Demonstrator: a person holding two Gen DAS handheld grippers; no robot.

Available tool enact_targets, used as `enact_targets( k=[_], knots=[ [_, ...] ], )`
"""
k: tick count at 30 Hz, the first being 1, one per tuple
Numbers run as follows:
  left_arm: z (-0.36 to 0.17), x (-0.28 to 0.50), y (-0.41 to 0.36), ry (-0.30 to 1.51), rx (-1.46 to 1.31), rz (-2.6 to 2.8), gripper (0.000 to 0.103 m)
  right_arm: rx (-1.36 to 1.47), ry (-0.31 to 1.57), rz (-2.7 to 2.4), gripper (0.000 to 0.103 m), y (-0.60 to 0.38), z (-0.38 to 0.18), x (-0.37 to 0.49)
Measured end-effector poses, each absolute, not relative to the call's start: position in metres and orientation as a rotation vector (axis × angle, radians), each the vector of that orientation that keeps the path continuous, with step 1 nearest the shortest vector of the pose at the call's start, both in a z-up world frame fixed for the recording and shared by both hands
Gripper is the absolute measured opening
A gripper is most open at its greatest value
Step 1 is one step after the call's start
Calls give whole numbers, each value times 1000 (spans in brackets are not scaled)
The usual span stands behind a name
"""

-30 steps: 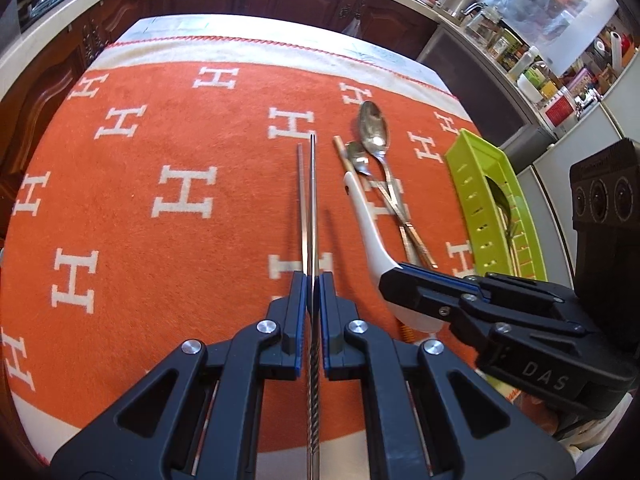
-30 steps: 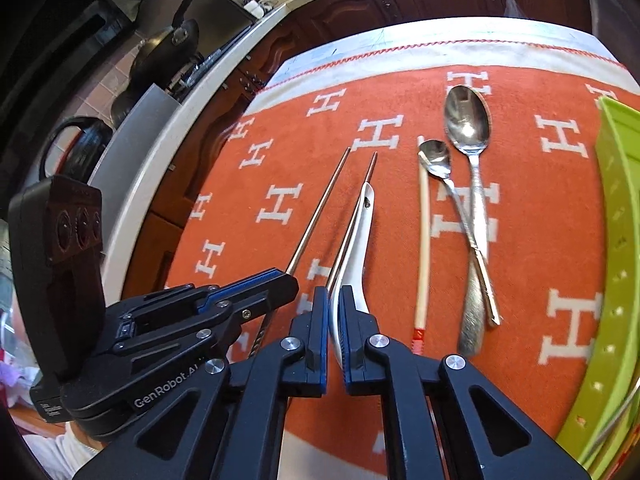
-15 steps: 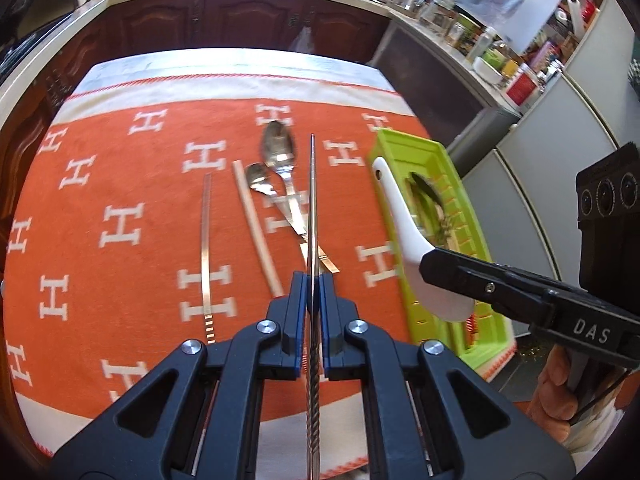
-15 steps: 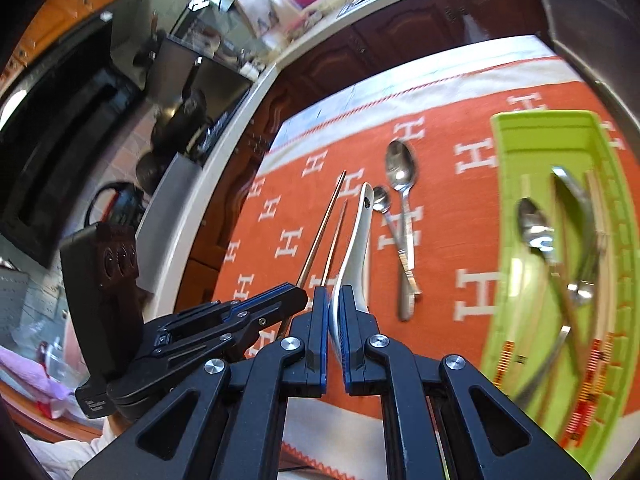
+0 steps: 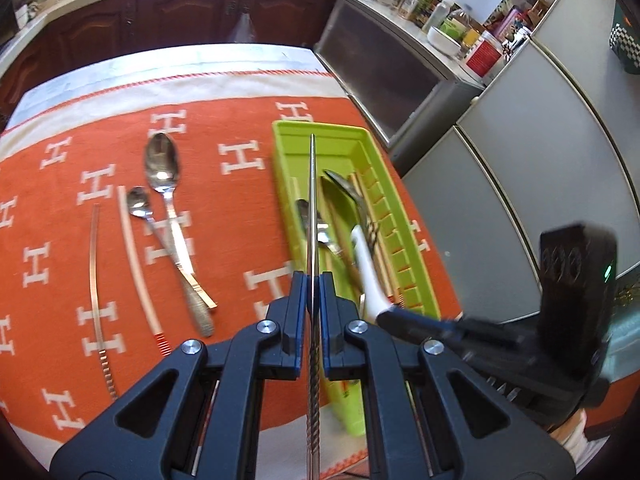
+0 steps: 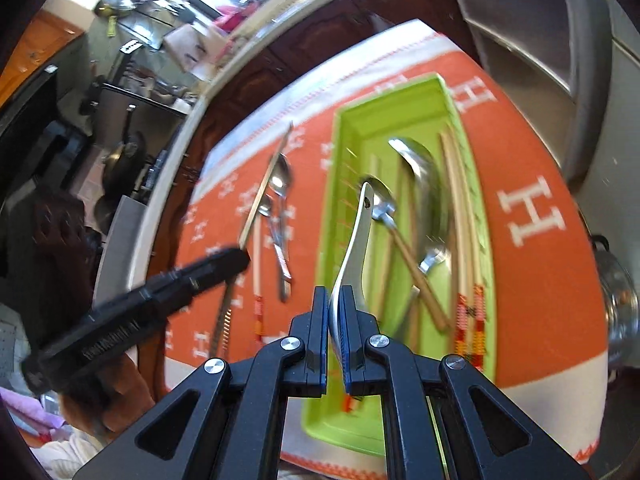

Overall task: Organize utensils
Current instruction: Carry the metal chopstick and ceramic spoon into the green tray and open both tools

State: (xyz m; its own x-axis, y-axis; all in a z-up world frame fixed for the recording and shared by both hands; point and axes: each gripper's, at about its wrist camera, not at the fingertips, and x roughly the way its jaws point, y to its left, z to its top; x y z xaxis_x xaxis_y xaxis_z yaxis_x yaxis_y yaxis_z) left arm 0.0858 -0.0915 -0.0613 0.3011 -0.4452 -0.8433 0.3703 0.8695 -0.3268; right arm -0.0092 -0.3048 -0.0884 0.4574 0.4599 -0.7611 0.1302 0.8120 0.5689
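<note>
My left gripper is shut on a metal chopstick and holds it above the green tray. My right gripper is shut on a white ceramic spoon, held over the same green tray; the spoon also shows in the left wrist view. The tray holds several spoons and chopsticks. On the orange cloth lie a second metal chopstick, a pale chopstick, a large spoon and a small spoon.
The orange cloth with white H marks covers the table. Grey cabinets stand right of the table. A counter with jars runs behind. A metal pot sits off the table's right edge.
Both grippers have lifted their utensils off the cloth and carried them right, over the green tray. One metal chopstick stays on the cloth.
</note>
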Motion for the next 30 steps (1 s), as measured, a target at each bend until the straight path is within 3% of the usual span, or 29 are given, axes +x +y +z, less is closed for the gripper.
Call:
enact_targets(
  k=[10, 13, 30],
  knots=[
    [-93, 103, -136, 1209, -70, -545, 4, 678, 1150, 159, 6, -333, -122, -25],
    [-102, 104, -139, 1226, -68, -540, 4, 680, 1137, 140, 12, -341, -120, -30],
    [-101, 85, -118, 1233, -5, -500, 5, 640, 1108, 103, 13, -340, -96, -35]
  ],
)
